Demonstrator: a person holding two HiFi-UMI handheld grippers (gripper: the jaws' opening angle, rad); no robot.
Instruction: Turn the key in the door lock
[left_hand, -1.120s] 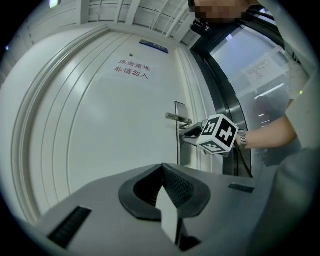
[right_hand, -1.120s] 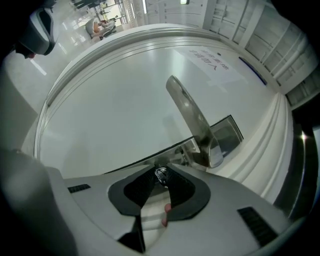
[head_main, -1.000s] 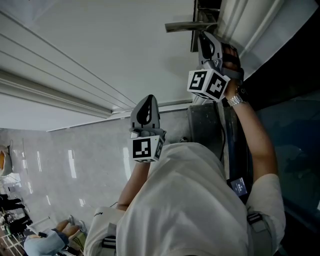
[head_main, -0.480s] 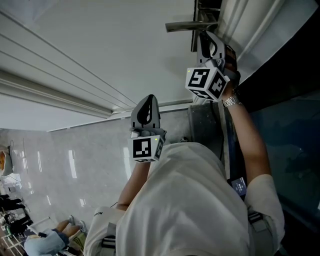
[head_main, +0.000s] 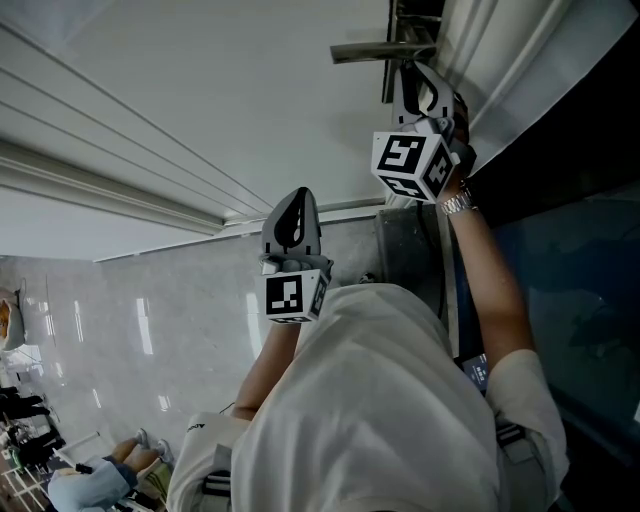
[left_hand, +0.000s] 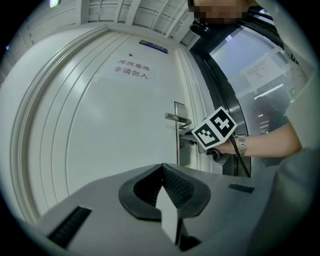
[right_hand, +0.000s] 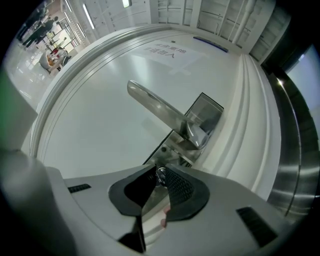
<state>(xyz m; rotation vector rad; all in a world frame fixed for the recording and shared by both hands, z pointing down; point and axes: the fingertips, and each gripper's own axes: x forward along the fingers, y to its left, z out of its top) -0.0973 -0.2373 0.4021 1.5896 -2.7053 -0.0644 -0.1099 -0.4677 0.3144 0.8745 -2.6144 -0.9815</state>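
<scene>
A white door (head_main: 200, 80) carries a silver lever handle (head_main: 375, 52) on a metal lock plate (right_hand: 202, 117). My right gripper (head_main: 410, 75) is at the lock just below the handle. In the right gripper view the key's round metal head (right_hand: 160, 175) sits between the jaw tips of that gripper (right_hand: 159, 172), whose jaws are closing on it; the lever handle (right_hand: 160, 107) juts out just beyond. My left gripper (head_main: 297, 195) hangs in the air away from the door with nothing in it. In the left gripper view its jaws (left_hand: 162, 166) meet at the tips and face the handle (left_hand: 176, 118).
A dark glass panel with a metal frame (head_main: 580, 250) borders the door on the lock side. A printed sign (left_hand: 131, 70) is stuck on the door's upper part. A polished stone floor (head_main: 120, 330) lies behind, with people far off (head_main: 90, 480).
The right gripper has rolled about its own axis at the lock, its marker cube and the wrist turning with it. The left gripper has stayed still.
</scene>
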